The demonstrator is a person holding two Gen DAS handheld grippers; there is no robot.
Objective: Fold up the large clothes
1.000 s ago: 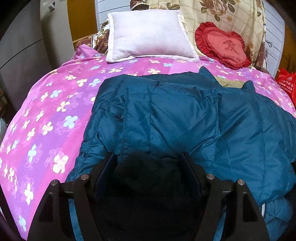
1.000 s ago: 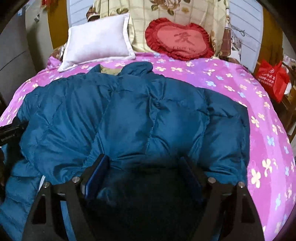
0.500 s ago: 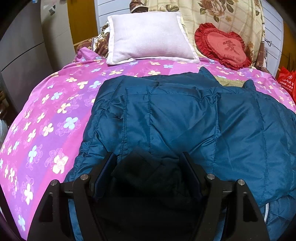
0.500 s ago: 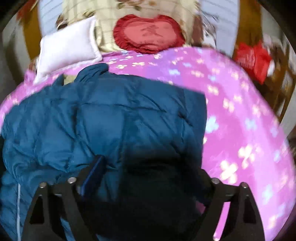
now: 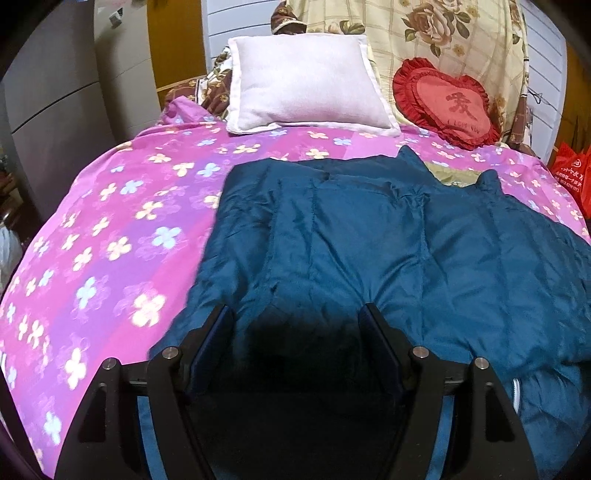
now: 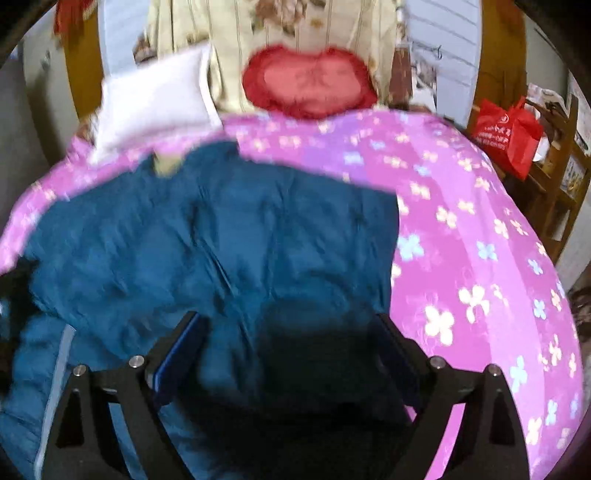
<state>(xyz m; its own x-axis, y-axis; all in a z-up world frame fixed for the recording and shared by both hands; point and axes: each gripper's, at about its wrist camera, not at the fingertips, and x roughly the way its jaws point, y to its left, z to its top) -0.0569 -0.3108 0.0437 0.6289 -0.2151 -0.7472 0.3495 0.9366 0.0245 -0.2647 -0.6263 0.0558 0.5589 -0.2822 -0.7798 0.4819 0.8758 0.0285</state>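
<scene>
A large teal quilted down jacket lies spread on a bed with a pink flowered cover. Its sleeves are folded in over the body. My left gripper is open, low over the jacket's near left part, with a dark cuff lying between its fingers. In the right wrist view, which is blurred, the jacket fills the left and middle. My right gripper is open over the jacket's near right edge, with a dark cuff between its fingers. The jacket's lower hem is hidden under both grippers.
A white pillow and a red heart cushion lean at the bed's head against a flowered quilt. A red bag sits on a wooden shelf right of the bed. Grey cabinets stand on the left.
The left gripper has drawn back and risen a little; the jacket looks flatter. The right gripper has swung right toward the jacket's right edge, so more pink cover shows. Both stay open.
</scene>
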